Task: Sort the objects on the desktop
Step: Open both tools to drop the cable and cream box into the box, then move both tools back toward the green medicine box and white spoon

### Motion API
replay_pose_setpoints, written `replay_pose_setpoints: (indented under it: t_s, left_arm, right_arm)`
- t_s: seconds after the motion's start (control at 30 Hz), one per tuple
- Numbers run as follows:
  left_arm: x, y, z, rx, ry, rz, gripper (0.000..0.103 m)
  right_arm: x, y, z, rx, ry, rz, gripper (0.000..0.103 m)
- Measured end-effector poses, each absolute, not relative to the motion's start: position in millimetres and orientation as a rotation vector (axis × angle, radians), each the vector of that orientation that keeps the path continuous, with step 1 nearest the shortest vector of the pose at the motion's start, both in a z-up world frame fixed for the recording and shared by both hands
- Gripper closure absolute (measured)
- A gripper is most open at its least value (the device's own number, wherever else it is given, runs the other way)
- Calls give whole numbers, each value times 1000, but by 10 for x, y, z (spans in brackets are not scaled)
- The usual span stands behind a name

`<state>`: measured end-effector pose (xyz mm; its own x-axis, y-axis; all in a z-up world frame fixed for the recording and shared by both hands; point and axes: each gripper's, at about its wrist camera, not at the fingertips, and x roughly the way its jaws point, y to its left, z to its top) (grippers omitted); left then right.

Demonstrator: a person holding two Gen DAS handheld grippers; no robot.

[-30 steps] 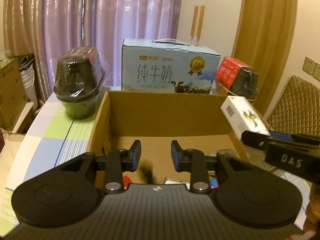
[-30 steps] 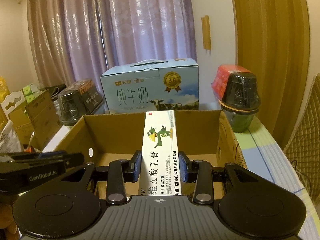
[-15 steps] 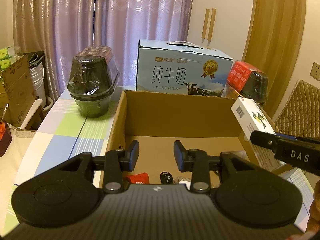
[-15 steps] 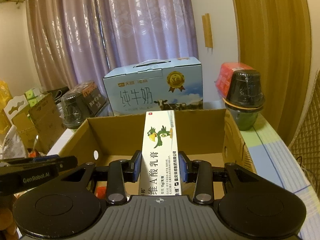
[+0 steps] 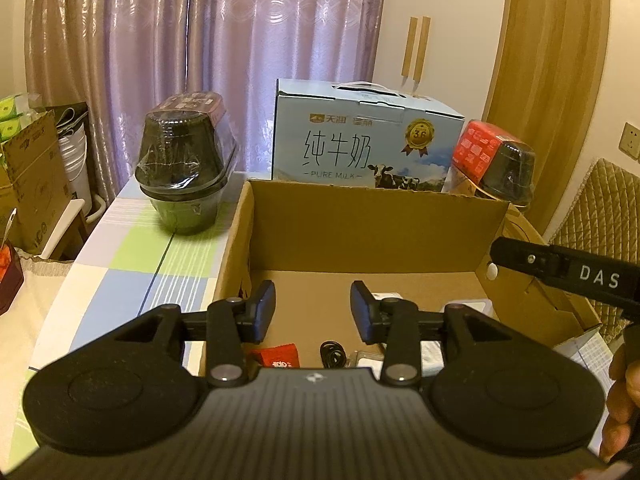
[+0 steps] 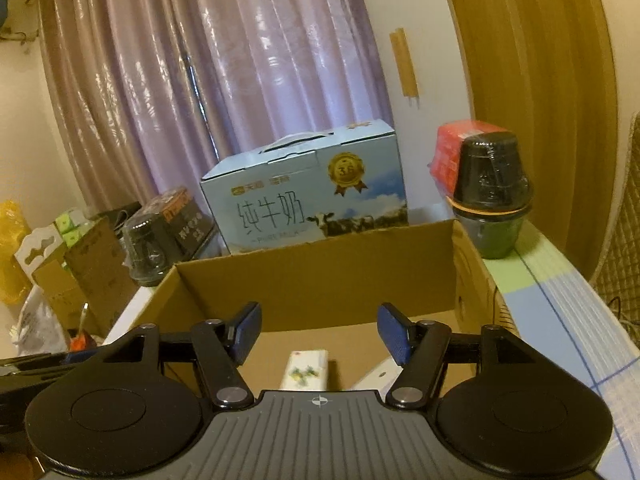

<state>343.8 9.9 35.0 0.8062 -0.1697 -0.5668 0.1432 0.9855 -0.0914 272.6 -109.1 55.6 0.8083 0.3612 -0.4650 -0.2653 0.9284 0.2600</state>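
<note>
Right gripper (image 6: pixel 318 330) above the open cardboard box (image 6: pixel 320 280), jaws spread wide and empty. The white ointment carton (image 6: pixel 306 370) lies below them inside the box, blurred, apparently on the floor. Left gripper (image 5: pixel 313 308) over the near edge of the same box, jaws parted with nothing between them. On the box floor beneath: a red packet (image 5: pixel 280 356), a black coiled cable (image 5: pixel 332 354) and some white items, partly hidden. Behind the box stand a blue milk carton (image 5: pixel 360 152) and two wrapped dark pots (image 5: pixel 182 172), (image 6: pixel 492 204) on the checked tablecloth (image 5: pixel 132 276).
</note>
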Motion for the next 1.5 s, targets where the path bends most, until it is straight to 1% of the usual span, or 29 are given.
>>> replay_pose_setpoints:
  t_s: [0.07, 0.27, 0.4, 0.6, 0.7, 0.83, 0.9, 1.0, 1.1, 1.17, 1.3, 1.37, 1.43, 1.5]
  left_arm:
    - [3433, 100, 351, -45, 609, -169, 65]
    - [3418, 70, 364, -35, 606, -173, 64]
    - [3395, 67, 382, -26, 602, -169, 61]
    - [3327, 95, 442, -21, 592, -162, 59]
    - [3279, 98, 472, -18, 587, -161, 55]
    - [3169, 87, 490, -3, 589, -171, 45]
    - [3092, 82, 497, 6, 588, -176, 43]
    - [2976, 77, 518, 10, 584, -182, 40]
    - [2845, 96, 525, -2, 585, -185, 35]
    - [2734, 113, 528, -10, 588, -188, 35]
    - [2473, 159, 552, -16, 589, -188, 26]
    - [2334, 168, 584, -17, 579, -189, 24]
    - [2202, 174, 604, -24, 572, -188, 20]
    - [2065, 176, 607, -37, 572, -189, 19]
  right_arm:
    - [2722, -1097, 555, 183, 534, 337, 41]
    - [2692, -1095, 548, 166, 529, 337, 41]
    - [2677, -1094, 541, 154, 527, 335, 41]
    - [2639, -1170, 540, 145, 525, 328, 41]
    - [2599, -1209, 544, 145, 526, 324, 41]
    - [2508, -1258, 552, 146, 529, 321, 40]
    - [2445, -1290, 559, 150, 533, 318, 39]
    - [2326, -1340, 568, 159, 540, 313, 36]
    - [2171, -1408, 587, 165, 543, 308, 29]
    - [2061, -1450, 588, 161, 552, 311, 24]
    - [1837, -1528, 568, 144, 582, 311, 20]
    - [1711, -1562, 563, 143, 588, 306, 17]
    - [1582, -1591, 549, 136, 592, 307, 15]
    - [1461, -1604, 522, 118, 600, 310, 13]
